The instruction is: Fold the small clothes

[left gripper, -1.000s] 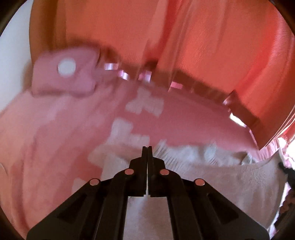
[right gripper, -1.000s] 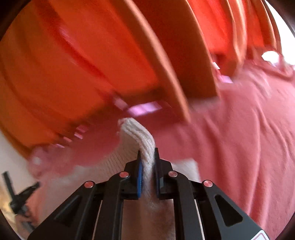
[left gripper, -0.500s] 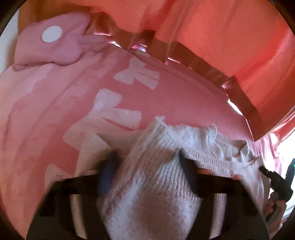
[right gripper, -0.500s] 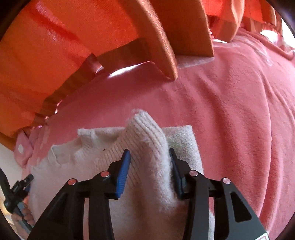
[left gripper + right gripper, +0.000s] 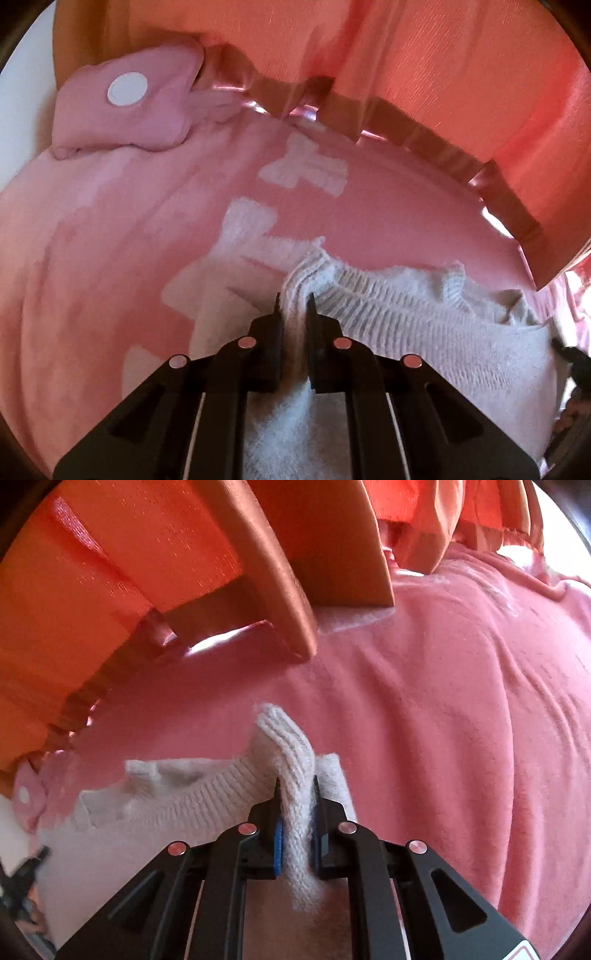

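Note:
A small white knit sweater (image 5: 424, 325) lies on a pink blanket (image 5: 92, 258) with white bow shapes. My left gripper (image 5: 294, 301) is shut on a ribbed edge of the sweater at its left side. In the right wrist view the same sweater (image 5: 177, 805) spreads to the left, and my right gripper (image 5: 295, 786) is shut on a raised ribbed fold at its right end. The knit stands up between each pair of fingers. The rest of the sweater lies low on the blanket between the two grippers.
A pink stuffed toy (image 5: 125, 107) with a white dot lies at the blanket's far left. Orange curtains (image 5: 129, 572) hang along the far edge of the bed. The pink blanket (image 5: 461, 720) stretches to the right of the sweater.
Both grippers opened over the sweater half a second ago and have now closed on its ribbed edges. Both views have steadied.

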Action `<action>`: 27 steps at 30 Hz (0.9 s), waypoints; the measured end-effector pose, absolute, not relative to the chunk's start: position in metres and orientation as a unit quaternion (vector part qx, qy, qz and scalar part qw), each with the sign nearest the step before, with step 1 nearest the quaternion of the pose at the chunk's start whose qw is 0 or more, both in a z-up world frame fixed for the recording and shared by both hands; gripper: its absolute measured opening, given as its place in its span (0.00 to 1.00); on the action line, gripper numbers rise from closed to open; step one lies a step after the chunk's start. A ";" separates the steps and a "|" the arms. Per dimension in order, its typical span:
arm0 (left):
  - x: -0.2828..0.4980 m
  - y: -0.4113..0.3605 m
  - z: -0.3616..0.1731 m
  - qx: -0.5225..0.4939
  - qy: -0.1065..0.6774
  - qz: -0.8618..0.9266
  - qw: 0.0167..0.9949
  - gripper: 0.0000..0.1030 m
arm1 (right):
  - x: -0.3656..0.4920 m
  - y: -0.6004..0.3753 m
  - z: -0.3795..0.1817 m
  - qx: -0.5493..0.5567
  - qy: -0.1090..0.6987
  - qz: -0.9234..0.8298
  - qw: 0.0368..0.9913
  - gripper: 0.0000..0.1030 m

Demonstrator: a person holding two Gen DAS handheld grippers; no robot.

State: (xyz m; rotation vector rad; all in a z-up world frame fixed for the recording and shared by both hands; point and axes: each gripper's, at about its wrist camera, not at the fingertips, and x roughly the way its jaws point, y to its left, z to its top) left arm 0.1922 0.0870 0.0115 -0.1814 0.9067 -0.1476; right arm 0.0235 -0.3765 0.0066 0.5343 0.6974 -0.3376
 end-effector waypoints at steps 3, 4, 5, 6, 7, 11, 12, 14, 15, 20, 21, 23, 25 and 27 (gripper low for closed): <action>0.187 0.081 0.027 -0.057 0.406 -0.070 0.909 0.09 | 0.024 -0.376 0.014 0.232 0.326 -0.168 0.901 0.10; 0.190 0.082 0.018 -0.054 0.417 -0.066 0.905 0.09 | 0.031 -0.383 -0.004 0.250 0.358 -0.176 0.882 0.10; 0.193 0.084 0.010 -0.062 0.431 -0.066 0.898 0.09 | 0.032 -0.387 -0.015 0.263 0.375 -0.179 0.871 0.10; 0.196 0.087 0.002 -0.071 0.444 -0.064 0.891 0.09 | 0.033 -0.392 -0.023 0.273 0.378 -0.178 0.866 0.09; 0.198 0.089 -0.002 -0.080 0.451 -0.064 0.887 0.09 | 0.034 -0.392 -0.018 0.266 0.375 -0.177 0.870 0.09; 0.195 0.087 0.009 -0.078 0.445 -0.064 0.890 0.16 | 0.028 -0.378 0.009 0.237 0.358 -0.186 0.884 0.18; 0.191 0.087 0.015 -0.078 0.445 -0.056 0.890 0.17 | 0.021 -0.369 0.020 0.215 0.340 -0.209 0.891 0.22; 0.177 0.085 0.037 -0.080 0.420 -0.056 0.902 0.23 | 0.007 -0.340 0.051 0.170 0.285 -0.203 0.921 0.26; 0.167 0.081 0.051 -0.081 0.402 -0.066 0.910 0.28 | 0.005 -0.322 0.061 0.168 0.276 -0.152 0.934 0.26; 0.121 0.035 0.064 -0.059 0.407 -0.190 0.891 0.47 | 0.030 -0.220 0.038 0.159 0.399 0.148 0.891 0.26; 0.117 0.021 0.052 -0.042 0.432 -0.215 0.875 0.47 | 0.033 -0.200 0.029 0.131 0.424 0.173 0.879 0.25; 0.112 0.001 0.029 0.018 0.468 -0.217 0.856 0.47 | 0.033 -0.168 0.016 0.052 0.455 0.190 0.869 0.14; 0.111 -0.002 0.017 0.063 0.465 -0.195 0.861 0.47 | 0.036 -0.179 0.009 0.022 0.464 0.159 0.871 0.14; 0.117 0.012 0.018 0.052 0.465 -0.188 0.863 0.47 | 0.040 -0.220 0.010 0.066 0.465 0.109 0.876 0.08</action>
